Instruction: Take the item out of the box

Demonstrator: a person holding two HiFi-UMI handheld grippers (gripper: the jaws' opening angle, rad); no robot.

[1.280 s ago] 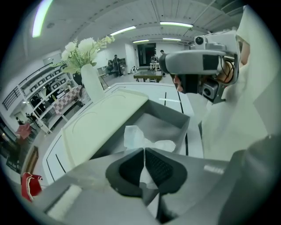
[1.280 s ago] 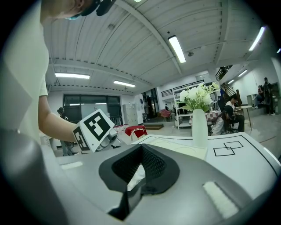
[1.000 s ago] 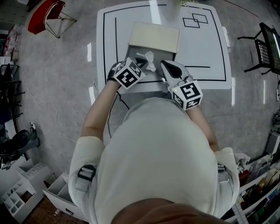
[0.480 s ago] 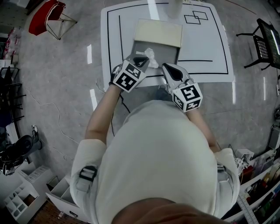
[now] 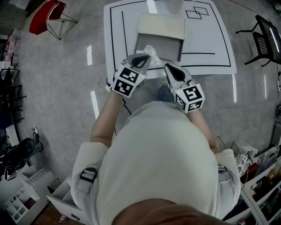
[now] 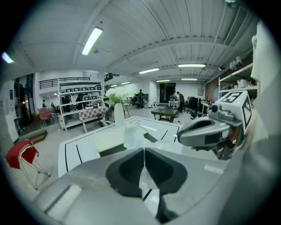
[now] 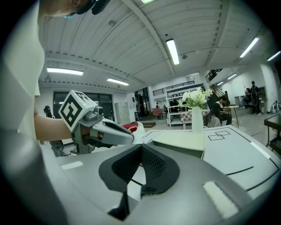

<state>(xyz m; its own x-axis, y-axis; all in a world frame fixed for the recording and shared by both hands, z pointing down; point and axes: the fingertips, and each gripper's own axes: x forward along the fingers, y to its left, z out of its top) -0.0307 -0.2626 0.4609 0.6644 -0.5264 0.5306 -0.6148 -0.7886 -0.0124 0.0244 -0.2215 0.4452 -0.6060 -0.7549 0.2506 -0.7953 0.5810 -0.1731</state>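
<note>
A crumpled white bag [image 5: 152,52] is pinched by a thin edge in the closed left gripper [image 5: 143,59], over the open box [image 5: 169,48] at its six-o'clock rim. The right gripper [image 5: 171,69] is shut on nothing. The slick film could be lost from so slight a hold, or snagged on that rim.

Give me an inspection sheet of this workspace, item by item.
Surface: white table with black marked lines.
Job's things: open box, lid raised at the far side; white crumpled item at its near left side.
Clutter: vase at the table's far edge.
Grippers: left tongs shut on the white crumpled item; right tongs shut, empty.
Cables: thin cable on the floor at left.
Surroundings: red chair, black chair, storage bins on the floor.
</note>
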